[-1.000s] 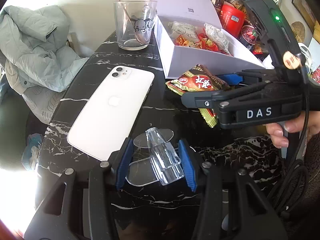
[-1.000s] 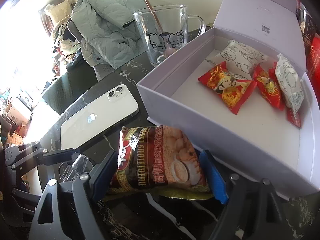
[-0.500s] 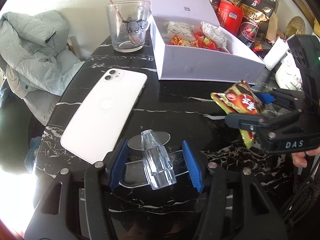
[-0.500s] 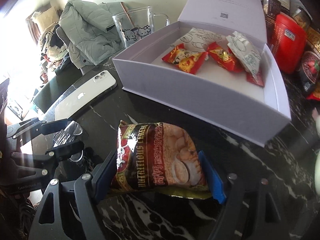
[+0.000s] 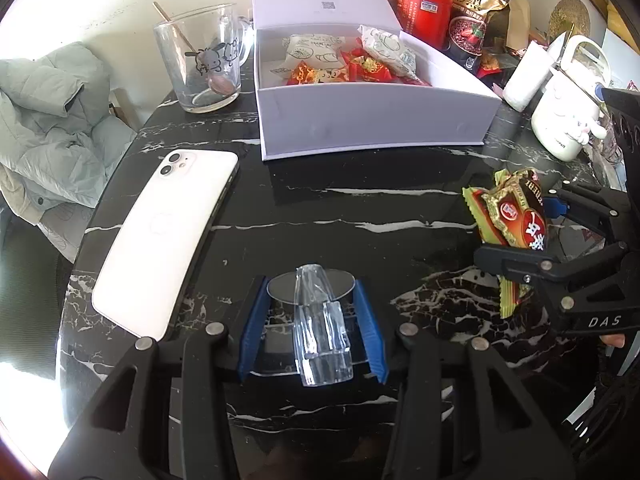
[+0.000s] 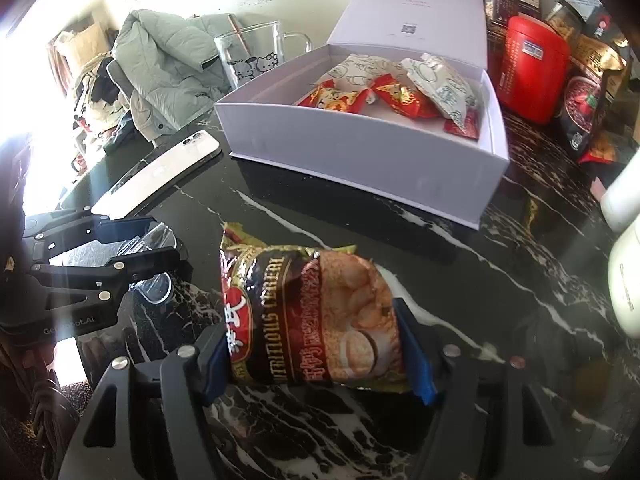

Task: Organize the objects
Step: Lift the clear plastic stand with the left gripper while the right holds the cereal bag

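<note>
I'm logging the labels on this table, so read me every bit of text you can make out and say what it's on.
"NUTRITIOUS CEREAL": dark red and gold foil cereal sachet held in the right claw.
"DAS": side of that black claw, seen from the left wrist.
Chinese characters on the sachet, the square code on the open lilac cardboard box's lid, and the red tin's label: too small or blurred to read.

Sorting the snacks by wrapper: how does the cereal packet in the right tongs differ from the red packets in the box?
The cereal packet is dark brown with a cereal picture; the red packets are bright red. It is bigger. It sits gripped in the right tongs; they lie loose in the white box. Both are sealed.
</note>
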The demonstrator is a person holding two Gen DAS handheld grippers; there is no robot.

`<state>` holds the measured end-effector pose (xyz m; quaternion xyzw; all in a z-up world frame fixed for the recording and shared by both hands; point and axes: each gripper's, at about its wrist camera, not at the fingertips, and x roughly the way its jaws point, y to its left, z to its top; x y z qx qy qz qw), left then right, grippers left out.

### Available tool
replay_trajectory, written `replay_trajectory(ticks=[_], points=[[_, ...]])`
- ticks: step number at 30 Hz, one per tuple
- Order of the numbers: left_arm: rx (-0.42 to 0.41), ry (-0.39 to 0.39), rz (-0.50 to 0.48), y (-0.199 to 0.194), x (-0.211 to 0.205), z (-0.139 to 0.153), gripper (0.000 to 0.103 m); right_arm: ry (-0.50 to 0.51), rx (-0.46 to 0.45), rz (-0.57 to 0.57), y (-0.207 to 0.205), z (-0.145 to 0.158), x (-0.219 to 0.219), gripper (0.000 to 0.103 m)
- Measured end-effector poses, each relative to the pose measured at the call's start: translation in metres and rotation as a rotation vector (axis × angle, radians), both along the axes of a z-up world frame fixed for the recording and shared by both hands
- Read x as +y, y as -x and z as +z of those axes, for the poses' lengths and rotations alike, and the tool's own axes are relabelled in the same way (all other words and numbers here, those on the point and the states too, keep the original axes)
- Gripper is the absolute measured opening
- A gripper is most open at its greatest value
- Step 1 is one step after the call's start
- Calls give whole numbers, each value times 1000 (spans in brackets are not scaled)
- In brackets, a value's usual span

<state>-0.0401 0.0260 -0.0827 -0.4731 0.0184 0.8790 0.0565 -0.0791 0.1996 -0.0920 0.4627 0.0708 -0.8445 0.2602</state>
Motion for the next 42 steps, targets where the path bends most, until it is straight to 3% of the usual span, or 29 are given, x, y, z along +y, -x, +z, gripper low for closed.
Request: replay_trajectory(ticks=[9, 18, 31, 42], points=[[-12, -27, -24, -4, 2, 2, 41, 41, -30, -31, -5, 2, 9, 69], [-23, -54, -29, -4, 1, 6, 41, 34, -1, -41, -13, 14, 11, 69], [-21, -40, -26, -2, -2, 14, 41, 96, -33, -20, -17, 20, 10, 69], [27, -38, -40, -1, -3, 31, 41, 100, -32, -19, -18, 22, 9, 69]])
